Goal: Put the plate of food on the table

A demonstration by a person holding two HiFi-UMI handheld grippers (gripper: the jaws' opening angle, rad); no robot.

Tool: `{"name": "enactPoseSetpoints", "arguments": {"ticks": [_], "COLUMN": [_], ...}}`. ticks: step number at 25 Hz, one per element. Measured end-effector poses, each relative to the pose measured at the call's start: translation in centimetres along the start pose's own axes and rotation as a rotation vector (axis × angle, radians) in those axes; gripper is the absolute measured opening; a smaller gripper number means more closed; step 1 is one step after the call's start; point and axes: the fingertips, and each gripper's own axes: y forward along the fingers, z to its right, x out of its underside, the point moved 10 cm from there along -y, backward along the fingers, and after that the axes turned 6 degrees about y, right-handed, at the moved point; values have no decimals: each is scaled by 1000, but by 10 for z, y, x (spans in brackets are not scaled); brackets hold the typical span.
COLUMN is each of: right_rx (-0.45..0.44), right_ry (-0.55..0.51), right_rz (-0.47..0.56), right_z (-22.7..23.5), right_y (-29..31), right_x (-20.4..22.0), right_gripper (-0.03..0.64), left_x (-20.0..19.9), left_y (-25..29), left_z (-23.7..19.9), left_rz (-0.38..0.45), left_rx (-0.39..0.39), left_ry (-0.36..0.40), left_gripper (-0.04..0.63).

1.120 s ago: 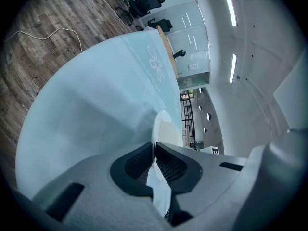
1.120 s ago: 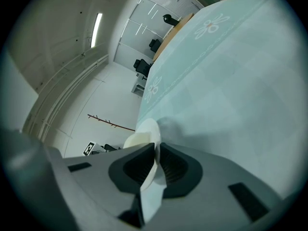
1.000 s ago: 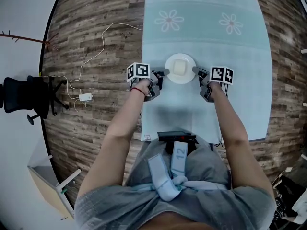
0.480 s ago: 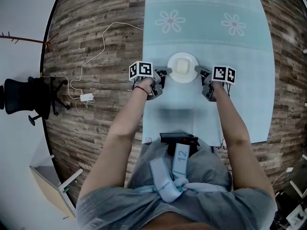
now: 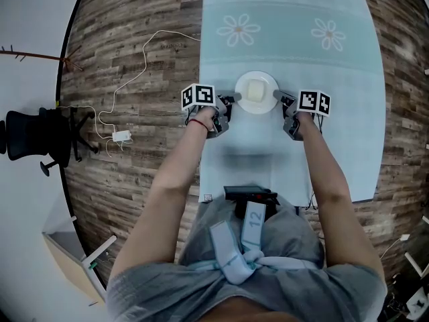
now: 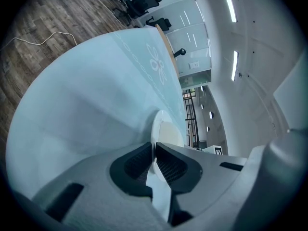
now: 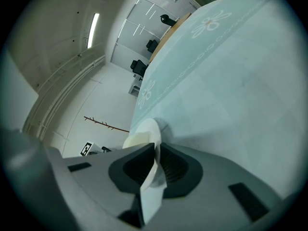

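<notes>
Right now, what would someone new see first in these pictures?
A round white plate with a pale square of food, in the middle of the head view. The left gripper and right gripper each pinch its rim in their jaws, one per side. Under it, a blue tablecloth with white flowers.

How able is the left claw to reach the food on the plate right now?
Probably not: the left claw is shut on the rim of the plate, so it is occupied. The food sits at the middle, beyond its jaws.
</notes>
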Motion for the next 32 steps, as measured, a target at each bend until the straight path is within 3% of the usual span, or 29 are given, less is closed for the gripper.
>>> {"name": "enactPoseSetpoints", "arguments": {"ticks": [29,32], "right_rx": [58,65], "right_ry": [42,38], "right_rz": [-15,-17], "right_z": [0,0], "right_y": [1,2], "right_x": [-6,-8], "right_gripper": [41,41], "left_x": [-4,-5], "left_y": [6,6], "left_z": [2,3], "left_rz": [19,11], "left_rx": [-45,-55], "left_ry": [-17,-23], "left_gripper": [31,58]}}
